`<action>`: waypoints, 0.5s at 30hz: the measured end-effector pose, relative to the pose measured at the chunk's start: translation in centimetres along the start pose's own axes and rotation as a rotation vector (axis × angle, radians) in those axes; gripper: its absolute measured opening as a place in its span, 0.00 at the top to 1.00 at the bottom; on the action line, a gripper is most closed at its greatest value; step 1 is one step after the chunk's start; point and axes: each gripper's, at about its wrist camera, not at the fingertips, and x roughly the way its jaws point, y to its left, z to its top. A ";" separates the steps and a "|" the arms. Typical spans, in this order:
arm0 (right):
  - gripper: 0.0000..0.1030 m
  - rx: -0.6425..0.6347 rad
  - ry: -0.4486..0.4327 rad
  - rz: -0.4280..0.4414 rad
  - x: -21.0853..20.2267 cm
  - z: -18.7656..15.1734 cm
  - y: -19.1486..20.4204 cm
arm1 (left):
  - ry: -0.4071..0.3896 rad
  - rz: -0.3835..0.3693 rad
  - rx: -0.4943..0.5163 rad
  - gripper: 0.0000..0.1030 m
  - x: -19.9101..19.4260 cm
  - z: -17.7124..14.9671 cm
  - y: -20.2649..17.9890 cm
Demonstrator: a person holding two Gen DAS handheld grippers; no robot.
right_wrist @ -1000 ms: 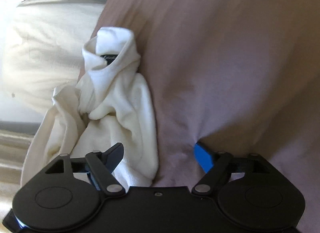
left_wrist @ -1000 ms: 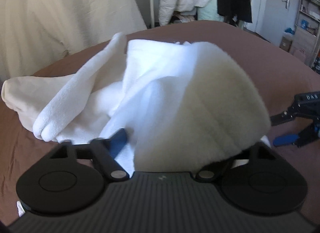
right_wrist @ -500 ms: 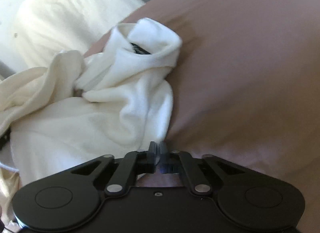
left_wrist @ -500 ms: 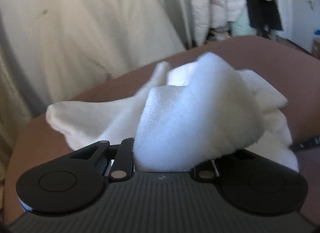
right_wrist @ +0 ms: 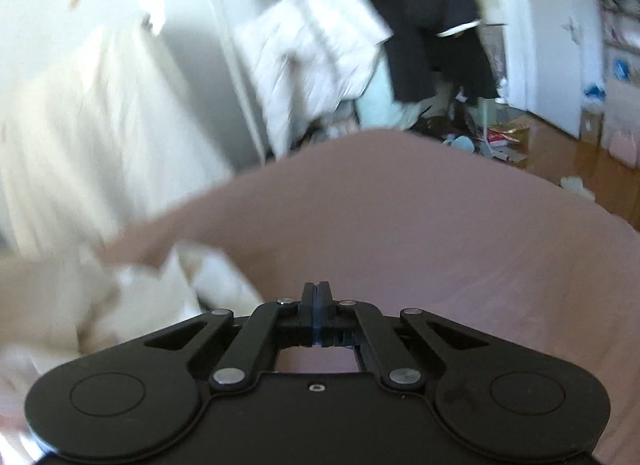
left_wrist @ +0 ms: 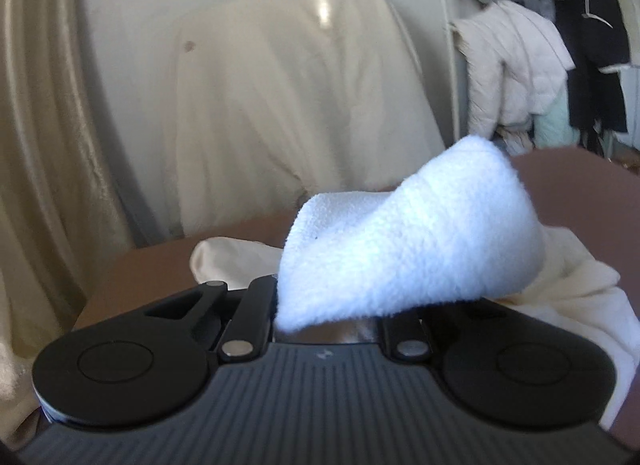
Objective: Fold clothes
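Barely begun: your left hand-held gripper (left_wrist: 344, 305) pinches a fleece garment (left_wrist: 412, 241) above the brown bed (left_wrist: 580, 173), unfolded; your right hand-held gripper (right_wrist: 316, 301) is closed, seemingly empty.

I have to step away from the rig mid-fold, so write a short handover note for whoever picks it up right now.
Left gripper: shut on a fold of the white fleece garment, lifted off the brown bed cover.
Right gripper: shut, jaws together, nothing visible between them.
The rest of the garment lies bunched on the cover, to the left in the right wrist view.
Done: one edge picked up.
Left: no fold shows yet; spread the garment flat, then fold it.
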 end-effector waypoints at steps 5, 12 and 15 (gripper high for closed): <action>0.97 0.081 0.112 0.195 -0.1 0.1 -2.2 | -0.045 0.048 -0.035 0.89 -1.4 0.8 1.9; 0.42 0.139 0.310 0.297 3.9 -6.0 0.9 | 0.037 0.132 -0.108 0.89 -2.5 0.8 6.5; 0.39 0.186 0.389 0.341 6.3 -8.2 1.5 | 0.263 0.043 -0.226 0.89 -1.1 -2.3 8.4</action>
